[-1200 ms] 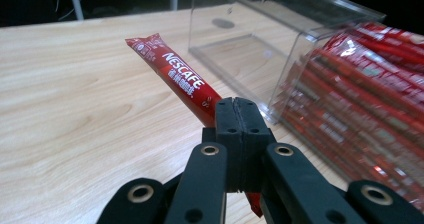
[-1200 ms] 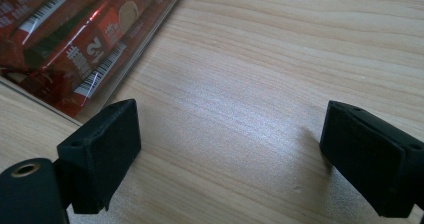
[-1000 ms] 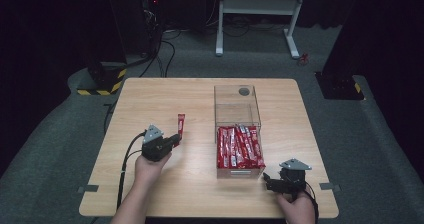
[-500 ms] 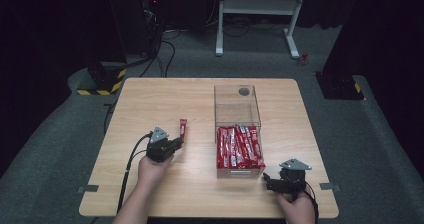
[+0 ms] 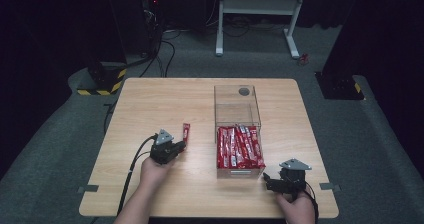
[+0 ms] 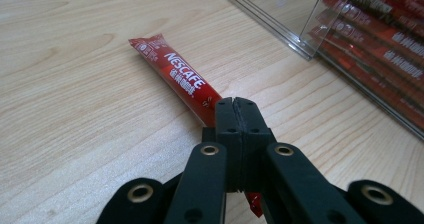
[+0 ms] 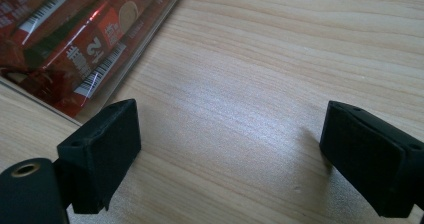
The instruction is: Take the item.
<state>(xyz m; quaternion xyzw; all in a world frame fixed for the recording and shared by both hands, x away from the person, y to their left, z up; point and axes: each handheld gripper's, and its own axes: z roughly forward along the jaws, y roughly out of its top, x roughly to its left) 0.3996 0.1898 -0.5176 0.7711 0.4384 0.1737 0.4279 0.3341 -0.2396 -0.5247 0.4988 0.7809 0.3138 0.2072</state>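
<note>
At the left of the high view, the left gripper (image 5: 176,146) sits low over the wooden surface (image 5: 150,104), held in a hand (image 5: 152,170) that comes in from the bottom edge with a black cable trailing back beside the forearm. Its fingers (image 6: 227,121) are pressed together on the near end of a red stick (image 6: 175,79), a slim sachet with white lettering. The stick lies flat on the surface, stretching away from the fingers, with its far end free. It rests just left of the clear box (image 5: 237,129), apart from the wall.

The box stands near the middle of the surface. Its near half holds a packed row of the same red sticks (image 5: 239,146); its far half shows bare bottom.

To the right, near the front edge, the right gripper (image 5: 267,179) rests beside the box's near right corner. Its fingers (image 7: 102,151) are spread wide, with only bare wood between them.
</note>
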